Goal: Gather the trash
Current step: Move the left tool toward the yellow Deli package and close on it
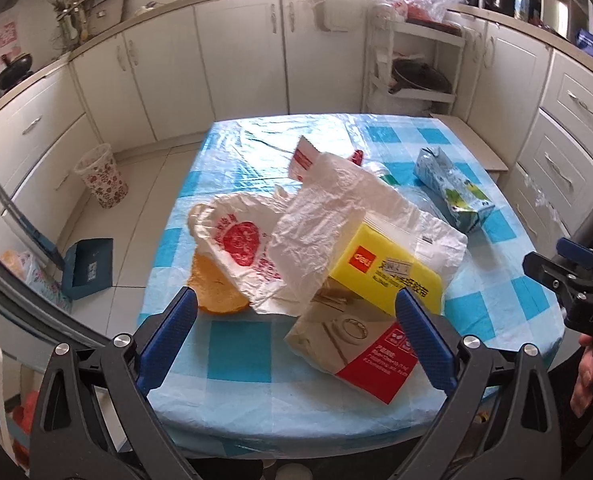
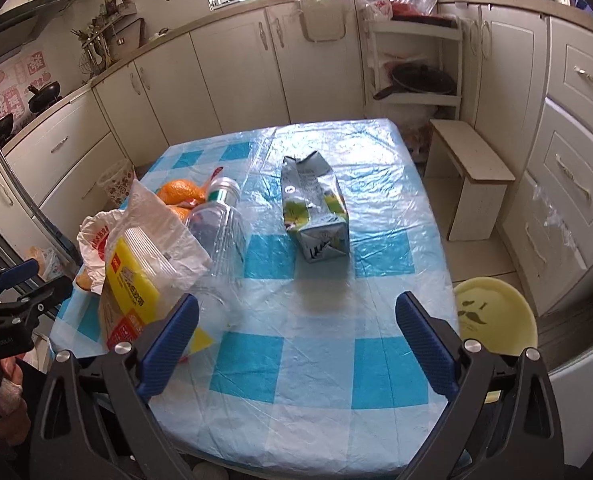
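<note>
1. Two grippers are in use, and both of mine stand wide open with nothing between the blue pads. My left gripper (image 1: 296, 336) hovers at the near edge of the blue-and-white checked table under clear plastic sheeting (image 1: 236, 354); my right gripper (image 2: 296, 336) hovers over bare cloth on the other side of the same table (image 2: 316, 360).

2. Trash location: a pile lies directly ahead of my left gripper. It consists of a crumpled white plastic bag with red print (image 1: 256, 248), a yellow box wrapped in thin white film (image 1: 388, 268), and a flattened brown-and-red paper carton (image 1: 348, 344) nearest the table edge. An orange fruit or peel (image 1: 214, 292) touches the bag's left side; which of the two it is, I cannot tell.

3. Separate items: a crushed grey-green drink carton (image 2: 316, 216) lies on its side ahead of my right gripper, apart from the pile. A clear plastic bottle with a pale cap (image 2: 220, 224) lies between the carton and the pile.

4. Receptacle: a floral-patterned waste basket (image 1: 102, 176) stands on the floor to the left of the table, well apart from everything.

5. Recommended practice, in my judgement: take the drink carton with the right gripper across its narrow faces, since it is already creased and should compress safely. Grip the bag by a bunched fold, not a single layer, or it will slip.

6. Risk: the sheeting is slick; pushing forward may slide items away from me.
</note>
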The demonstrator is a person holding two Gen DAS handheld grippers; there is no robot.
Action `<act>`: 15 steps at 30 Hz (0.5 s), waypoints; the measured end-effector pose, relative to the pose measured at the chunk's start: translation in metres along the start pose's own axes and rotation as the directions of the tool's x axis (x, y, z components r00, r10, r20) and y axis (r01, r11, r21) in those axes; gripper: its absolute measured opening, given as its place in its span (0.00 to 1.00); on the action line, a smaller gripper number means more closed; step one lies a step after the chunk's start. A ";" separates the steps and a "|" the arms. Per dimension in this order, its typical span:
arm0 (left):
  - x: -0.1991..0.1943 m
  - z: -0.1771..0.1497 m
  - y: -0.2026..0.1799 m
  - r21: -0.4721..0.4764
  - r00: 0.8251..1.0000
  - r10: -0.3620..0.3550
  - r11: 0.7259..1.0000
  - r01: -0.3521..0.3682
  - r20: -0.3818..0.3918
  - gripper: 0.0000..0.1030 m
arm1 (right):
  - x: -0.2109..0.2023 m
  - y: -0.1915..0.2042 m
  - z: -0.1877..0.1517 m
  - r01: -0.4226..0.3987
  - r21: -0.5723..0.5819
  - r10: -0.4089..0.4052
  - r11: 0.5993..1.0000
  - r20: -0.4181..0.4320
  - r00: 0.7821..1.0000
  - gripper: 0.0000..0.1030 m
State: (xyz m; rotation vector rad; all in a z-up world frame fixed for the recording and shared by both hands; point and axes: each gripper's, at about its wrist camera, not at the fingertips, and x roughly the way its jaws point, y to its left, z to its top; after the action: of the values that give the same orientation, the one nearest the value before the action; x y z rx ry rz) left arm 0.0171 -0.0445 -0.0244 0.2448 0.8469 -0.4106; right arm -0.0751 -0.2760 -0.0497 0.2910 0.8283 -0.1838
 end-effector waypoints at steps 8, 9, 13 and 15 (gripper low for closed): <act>0.025 0.005 -0.033 0.130 0.998 -0.054 0.990 0.058 -0.032 0.92 | 0.017 -0.010 0.015 -0.065 0.017 0.066 0.998 -0.042 0.997 0.82; 0.029 0.005 -0.038 0.142 0.998 -0.053 0.988 0.059 -0.040 0.92 | 0.021 -0.010 0.014 -0.077 0.027 0.078 0.997 -0.054 0.995 0.82; 0.040 0.007 -0.050 0.177 0.998 -0.031 0.983 0.041 -0.058 0.84 | 0.028 -0.005 0.010 -0.108 0.025 0.110 0.994 -0.081 0.991 0.78; 0.045 0.007 -0.053 0.192 0.997 -0.010 0.981 0.025 -0.080 0.52 | 0.030 -0.004 0.011 -0.108 0.019 0.109 0.994 -0.078 0.991 0.78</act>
State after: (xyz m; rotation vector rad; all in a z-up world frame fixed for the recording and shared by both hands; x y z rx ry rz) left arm 0.0245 -0.1054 -0.0570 0.4361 0.8881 -0.5034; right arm -0.0486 -0.2845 -0.0654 0.3579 0.8868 -0.0771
